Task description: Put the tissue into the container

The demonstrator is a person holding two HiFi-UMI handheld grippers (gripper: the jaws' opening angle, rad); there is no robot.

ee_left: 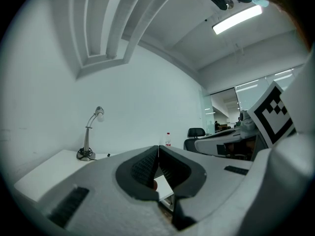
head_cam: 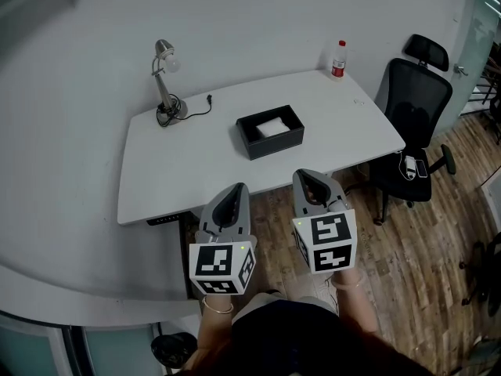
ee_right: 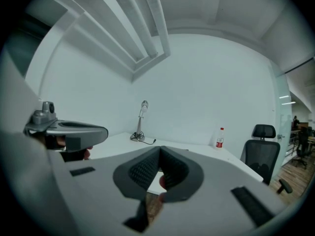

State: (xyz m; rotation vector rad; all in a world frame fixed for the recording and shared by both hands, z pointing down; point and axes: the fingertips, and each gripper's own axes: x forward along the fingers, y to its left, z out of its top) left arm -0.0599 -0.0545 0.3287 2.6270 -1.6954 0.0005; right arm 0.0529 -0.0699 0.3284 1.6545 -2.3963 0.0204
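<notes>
While I hold both tools low in the head view, just at the table's near edge, I count two of them. The left gripper (head_cam: 233, 189) sits lower centre-left and the right gripper (head_cam: 307, 178) lower centre-right, side by side and apart. In its own view the left gripper (ee_left: 158, 149) has its jaws closed tip to tip with nothing between them. The right gripper (ee_right: 160, 151) is pinched fully together too, and empty.

I count one container (head_cam: 275, 146), a black open box at the middle of the table. One white tissue (head_cam: 272, 127) lies inside it, well apart from both grippers.

Elsewhere on the table I count:
- one silver lamp (head_cam: 165, 84) toward the upper left
- one dark cable (head_cam: 200, 108) trailing from the lamp's base
- one bottle (head_cam: 338, 59) with a red label, upright at the far right corner

One black chair (head_cam: 415, 104) stands off the table's right end.

One white table (head_cam: 188, 167) carries all of this, and most of its top is bare. Below it is a wood-plank floor (head_cam: 415, 265), and behind it a plain white wall (head_cam: 250, 14). Glass panels (head_cam: 489, 22) close the room at the right edge. One long ceiling light (ee_left: 237, 18) glows at the upper right of the left gripper view.
</notes>
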